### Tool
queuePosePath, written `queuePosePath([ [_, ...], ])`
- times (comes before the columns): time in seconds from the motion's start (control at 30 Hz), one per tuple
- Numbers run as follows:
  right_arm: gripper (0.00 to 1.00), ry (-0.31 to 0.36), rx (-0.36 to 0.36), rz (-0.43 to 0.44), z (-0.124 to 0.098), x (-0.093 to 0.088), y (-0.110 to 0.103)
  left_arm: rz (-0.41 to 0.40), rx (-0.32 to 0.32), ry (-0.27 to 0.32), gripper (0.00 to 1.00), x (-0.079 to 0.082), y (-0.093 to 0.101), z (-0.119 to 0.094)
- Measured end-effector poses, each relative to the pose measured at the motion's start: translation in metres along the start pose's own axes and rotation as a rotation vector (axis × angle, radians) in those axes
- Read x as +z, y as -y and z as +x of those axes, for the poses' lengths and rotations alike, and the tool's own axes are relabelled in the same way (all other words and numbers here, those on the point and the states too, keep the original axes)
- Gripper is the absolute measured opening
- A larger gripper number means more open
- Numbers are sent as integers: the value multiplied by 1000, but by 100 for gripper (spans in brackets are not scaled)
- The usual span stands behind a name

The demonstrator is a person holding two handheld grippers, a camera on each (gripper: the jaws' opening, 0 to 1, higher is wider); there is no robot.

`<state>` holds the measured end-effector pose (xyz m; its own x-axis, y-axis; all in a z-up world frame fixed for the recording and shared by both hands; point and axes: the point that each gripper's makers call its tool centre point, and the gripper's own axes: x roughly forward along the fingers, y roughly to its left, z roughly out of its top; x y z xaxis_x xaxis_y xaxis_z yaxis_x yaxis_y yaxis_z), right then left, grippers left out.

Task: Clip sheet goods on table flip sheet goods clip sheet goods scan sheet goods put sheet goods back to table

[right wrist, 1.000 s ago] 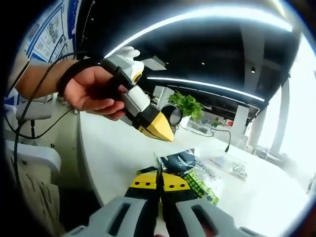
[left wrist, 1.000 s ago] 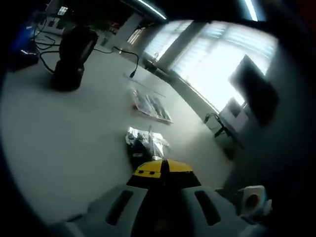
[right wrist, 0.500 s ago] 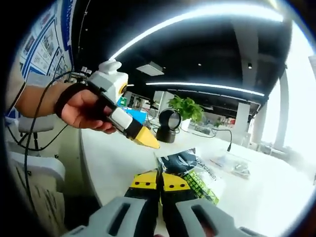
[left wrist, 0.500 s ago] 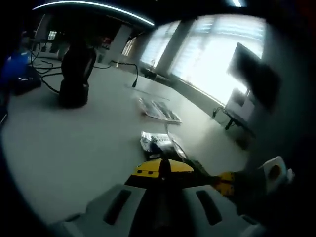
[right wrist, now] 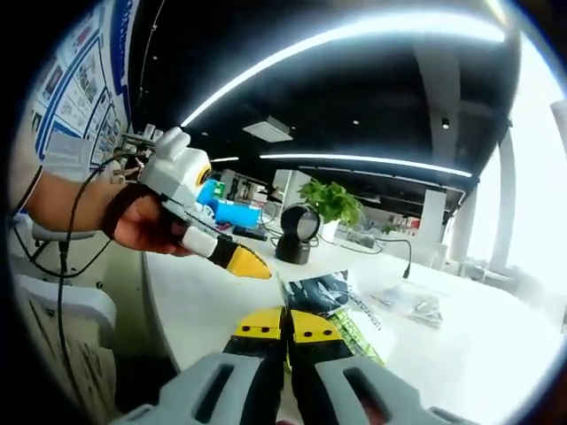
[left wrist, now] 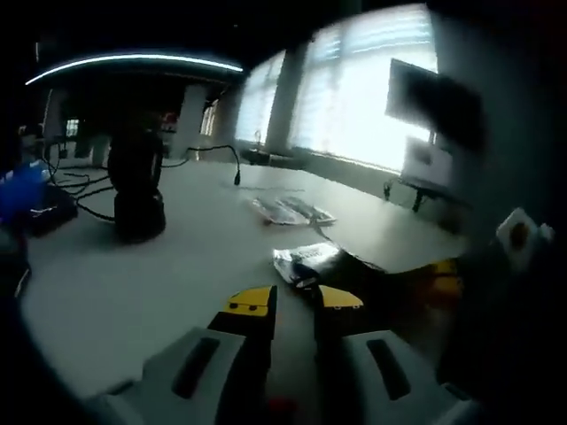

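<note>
My right gripper (right wrist: 285,324) is gripping the packet (right wrist: 330,305) with jaws pressed together. My left gripper (left wrist: 295,299) is hanging open, touching nothing.

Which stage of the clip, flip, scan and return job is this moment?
Done: the right gripper is shut on the sheet packet, lifting its near edge off the table. In hand: the left gripper, jaws apart, nears the packet, apparently for the flip or re-clip. Left: scanning at the black scanner and returning it.
</note>
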<state>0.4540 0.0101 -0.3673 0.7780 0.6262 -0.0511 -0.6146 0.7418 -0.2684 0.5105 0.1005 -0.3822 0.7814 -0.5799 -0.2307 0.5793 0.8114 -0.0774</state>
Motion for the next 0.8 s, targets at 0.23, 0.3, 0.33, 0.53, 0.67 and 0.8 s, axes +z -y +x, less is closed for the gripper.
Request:
queuePosePath([
  [0.23, 0, 14, -18, -6, -3, 5, 3, -14, 17, -24, 9, -16, -4, 1],
  [0.3, 0, 23, -23, -2, -5, 7, 4, -25, 19, -21, 9, -19, -7, 1],
  [0.33, 0, 24, -26, -1, -5, 7, 5, -28, 19, -22, 9, -20, -8, 2],
  [0.53, 0, 40, -55, -4, -10, 13, 12, -23, 30, -16, 9, -21, -11, 1],
  [0.67, 0, 49, -71, 4, -14, 17, 17, 25, 61, -6, 8, -14, -18, 0],
  [0.8, 0, 69, -88, 35, -18, 22, 22, 83, 86, 10, 8, -2, -32, 4],
])
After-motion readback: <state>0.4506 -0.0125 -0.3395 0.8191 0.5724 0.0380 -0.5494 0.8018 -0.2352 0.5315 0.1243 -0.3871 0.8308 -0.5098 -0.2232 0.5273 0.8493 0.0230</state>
